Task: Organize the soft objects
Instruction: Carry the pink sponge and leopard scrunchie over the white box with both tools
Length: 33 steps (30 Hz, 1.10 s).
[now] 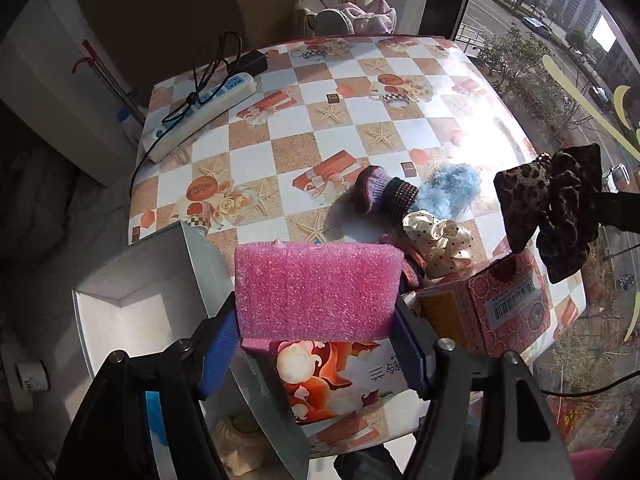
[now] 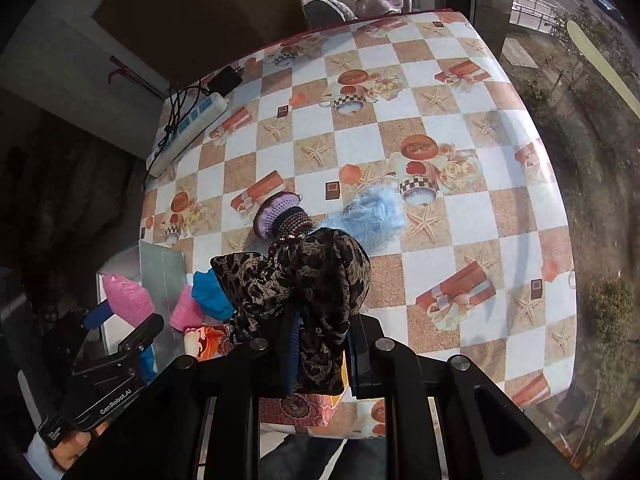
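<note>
My left gripper is shut on a pink sponge, held above the table's near edge beside an open white box. It also shows in the right wrist view. My right gripper is shut on a dark leopard-print bow scrunchie, held in the air; it shows at the right of the left wrist view. On the table lie a purple knitted sock, a fluffy blue scrunchie and a cream polka-dot scrunchie.
A red patterned carton and an illustrated orange box sit at the near edge. A white power strip with black cables lies far left. The checked tablecloth covers the table. A window is on the right.
</note>
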Available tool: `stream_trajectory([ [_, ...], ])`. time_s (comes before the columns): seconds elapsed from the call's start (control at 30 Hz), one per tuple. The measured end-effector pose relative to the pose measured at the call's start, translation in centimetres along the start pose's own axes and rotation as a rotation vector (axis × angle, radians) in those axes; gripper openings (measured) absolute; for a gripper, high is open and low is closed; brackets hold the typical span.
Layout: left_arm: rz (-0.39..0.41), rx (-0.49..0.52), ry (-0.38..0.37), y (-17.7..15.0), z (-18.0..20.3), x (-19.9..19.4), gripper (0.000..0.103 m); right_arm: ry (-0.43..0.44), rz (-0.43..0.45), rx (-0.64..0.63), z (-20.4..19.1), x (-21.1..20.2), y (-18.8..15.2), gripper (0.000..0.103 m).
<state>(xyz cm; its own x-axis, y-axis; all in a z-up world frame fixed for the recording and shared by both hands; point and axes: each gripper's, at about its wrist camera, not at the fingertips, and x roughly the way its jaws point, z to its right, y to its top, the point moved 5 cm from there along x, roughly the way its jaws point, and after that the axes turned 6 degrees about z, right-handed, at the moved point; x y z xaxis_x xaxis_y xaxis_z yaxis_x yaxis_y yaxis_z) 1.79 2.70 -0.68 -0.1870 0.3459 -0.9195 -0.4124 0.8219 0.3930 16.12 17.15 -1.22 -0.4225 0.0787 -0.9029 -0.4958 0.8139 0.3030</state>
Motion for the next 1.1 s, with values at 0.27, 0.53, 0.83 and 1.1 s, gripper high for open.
stream_trajectory([
  [0.27, 0.021, -0.012, -0.003, -1.9, -0.8, -1.4, 0.073, 0.011, 0.000, -0.079, -4.3, -0.7, -2.1, 0.020],
  [0.53, 0.042, -0.060, 0.017, -3.2, -3.3, -2.5, 0.073, 0.029, -0.029, -0.155, -8.1, -0.3, -4.2, 0.020],
  [0.83, 0.044, -0.122, 0.036, -5.4, -6.0, -3.4, 0.073, 0.041, -0.058, -0.232, -11.5, 0.4, -5.7, 0.020],
  [1.1, 0.051, -0.168, 0.054, -6.7, -8.2, -3.9, 0.073, 0.048, -0.072, -0.287, -13.9, 0.8, -6.3, 0.020],
])
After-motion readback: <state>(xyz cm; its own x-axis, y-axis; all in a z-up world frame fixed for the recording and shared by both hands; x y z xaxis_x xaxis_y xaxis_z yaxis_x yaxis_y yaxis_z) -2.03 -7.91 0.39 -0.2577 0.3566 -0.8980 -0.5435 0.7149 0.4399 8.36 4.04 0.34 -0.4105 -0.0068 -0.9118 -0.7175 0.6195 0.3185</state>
